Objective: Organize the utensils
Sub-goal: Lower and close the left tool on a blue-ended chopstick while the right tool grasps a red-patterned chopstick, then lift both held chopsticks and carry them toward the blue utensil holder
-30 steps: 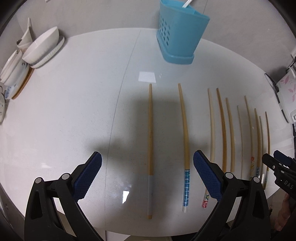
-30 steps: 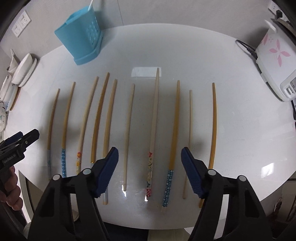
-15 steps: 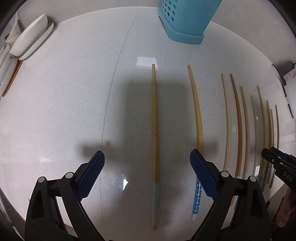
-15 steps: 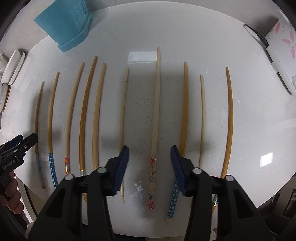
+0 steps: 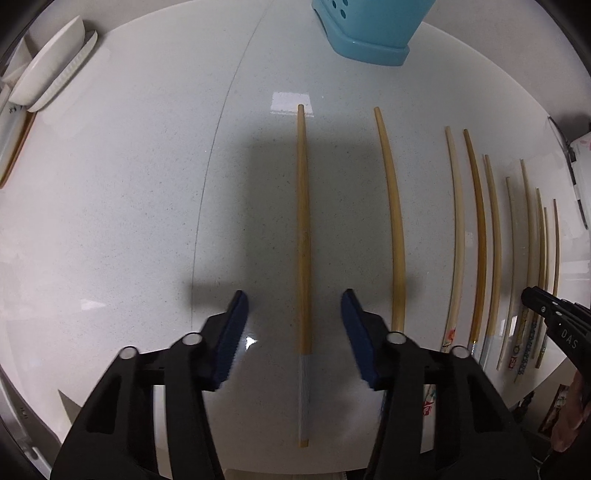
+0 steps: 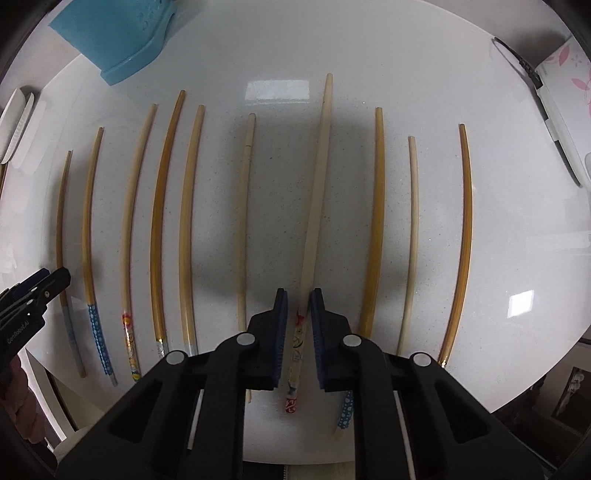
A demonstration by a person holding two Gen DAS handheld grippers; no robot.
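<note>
White worktop (image 5: 110, 221) carries a row of chopsticks lying parallel, well apart; blue utensil holder (image 5: 365, 33) at the far edge, nothing from the row in it yet; white dishes (image 5: 51, 70) stacked far left; flowered appliance (image 6: 565, 81) far right. Left claw (image 5: 293, 332) straddles the plain chopstick with grey end (image 5: 303, 258); pads stand clear either side, so released, though the jaws have just been closing. Right claw (image 6: 298, 325) clenched on the cartoon-print chopstick (image 6: 314, 206); jaws have just been closing and the pads now press its decorated end.

Risks, as I judge them: right grip sits near one end, so the long shaft may swing or pivot on lift; the thin round stick could roll out of the pads; the left claw, closing off-centre, may push its stick sideways instead of trapping it; either claw could nudge a neighbour.

Versus a second ago: both claws were spread wide and higher above the worktop; chopsticks looked smaller; the holder sat fully in view, now cropped at the top.
</note>
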